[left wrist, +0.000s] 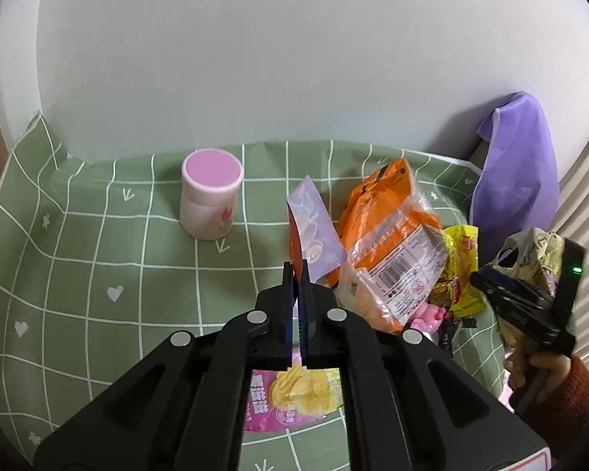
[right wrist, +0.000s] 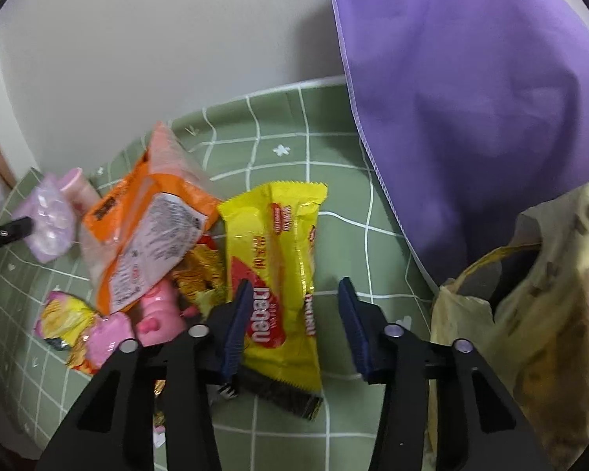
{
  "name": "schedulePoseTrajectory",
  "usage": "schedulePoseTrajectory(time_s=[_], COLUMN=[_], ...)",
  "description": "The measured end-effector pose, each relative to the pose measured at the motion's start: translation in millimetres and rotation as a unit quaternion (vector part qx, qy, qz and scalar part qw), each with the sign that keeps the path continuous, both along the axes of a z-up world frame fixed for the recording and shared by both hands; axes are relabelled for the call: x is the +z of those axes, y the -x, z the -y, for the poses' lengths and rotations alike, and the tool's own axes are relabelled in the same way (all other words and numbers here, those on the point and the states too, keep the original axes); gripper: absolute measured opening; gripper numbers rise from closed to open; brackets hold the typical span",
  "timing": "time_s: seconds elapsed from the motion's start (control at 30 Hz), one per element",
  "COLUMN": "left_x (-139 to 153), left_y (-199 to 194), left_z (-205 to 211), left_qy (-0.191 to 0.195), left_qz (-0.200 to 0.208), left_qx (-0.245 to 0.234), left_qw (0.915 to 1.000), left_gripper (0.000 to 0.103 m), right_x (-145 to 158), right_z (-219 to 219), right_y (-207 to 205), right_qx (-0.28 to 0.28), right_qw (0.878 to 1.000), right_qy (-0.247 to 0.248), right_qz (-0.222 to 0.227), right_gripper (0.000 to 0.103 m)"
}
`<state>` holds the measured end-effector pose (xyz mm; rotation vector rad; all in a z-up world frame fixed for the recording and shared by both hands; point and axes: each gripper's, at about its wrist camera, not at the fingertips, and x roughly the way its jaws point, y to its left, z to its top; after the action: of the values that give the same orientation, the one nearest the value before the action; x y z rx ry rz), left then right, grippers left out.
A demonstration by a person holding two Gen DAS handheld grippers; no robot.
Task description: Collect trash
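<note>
The worktop (right wrist: 333, 125) under its green checked cloth is carrying a heap of snack trash, with a purple fabric bag (right wrist: 471, 98) leaning at the back and a crumpled beige plastic bag (right wrist: 530, 314) sitting at the right as the likely drop spot. An orange wrapper (right wrist: 145, 227) is lying on top of the pile, touching the yellow wafer pack (right wrist: 278, 267) beside it.

The right hand-held gripper (right wrist: 292, 324) is hanging over that yellow pack with its jaws apart, straddling the lower half; the pads aren't pressing on it yet. Best bet here is dropping straight down and pinching across the narrow width, not the slippery crimped end, so the foil isn't sliding out.

The left hand-held gripper (left wrist: 296, 274) is clamped tight on a small lilac packet (left wrist: 314, 223), holding it clear of the cloth. It's only gripping a bottom edge, so the person should be carrying it slowly toward the beige bag without swinging.

A pink-lidded jar (left wrist: 210, 196) is standing well apart; probably not trash.
</note>
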<state>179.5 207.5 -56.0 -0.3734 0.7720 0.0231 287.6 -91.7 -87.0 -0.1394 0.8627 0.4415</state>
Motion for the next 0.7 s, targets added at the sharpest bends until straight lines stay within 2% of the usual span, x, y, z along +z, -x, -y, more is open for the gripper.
schedulePoseTrajectory(time_s=[0.07, 0.13, 0.2, 0.27, 0.47, 0.7], left_x=[2.9, 3.9, 4.8, 6.6, 13.9, 20.8], left_y=[-0.5, -2.3, -4.9, -7.6, -19.3, -31.0], left_z=[3.2, 6.3, 11.5, 15.9, 31.6, 48.4], left_qy=[0.002, -0.001, -0.004, -0.001, -0.001, 0.003], left_qz=[0.004, 0.004, 0.005, 0.009, 0.023, 0.035], left_qx=[-0.003, -0.011, -0.019, -0.028, -0.064, -0.098], left_qw=[1.0000, 0.9999, 0.9998, 0.9996, 0.9977, 0.9946], left_gripper=[0.002, 0.002, 0.002, 0.002, 0.002, 0.002], right_x=[-2.0, -2.3, -2.4, -2.6, 2.1, 20.9], right_z=[1.9, 5.5, 8.9, 12.3, 22.7, 35.4], right_y=[-2.0, -1.2, 0.6, 4.4, 19.9, 36.8], right_qx=[-0.003, -0.004, -0.005, -0.006, -0.012, -0.030], right_qw=[1.000, 1.000, 1.000, 1.000, 1.000, 0.999], right_qy=[-0.004, -0.009, -0.013, -0.016, -0.019, -0.030], right_qz=[-0.001, -0.004, -0.009, -0.015, -0.015, 0.001], right_gripper=[0.035, 0.027, 0.015, 0.010, 0.007, 0.005])
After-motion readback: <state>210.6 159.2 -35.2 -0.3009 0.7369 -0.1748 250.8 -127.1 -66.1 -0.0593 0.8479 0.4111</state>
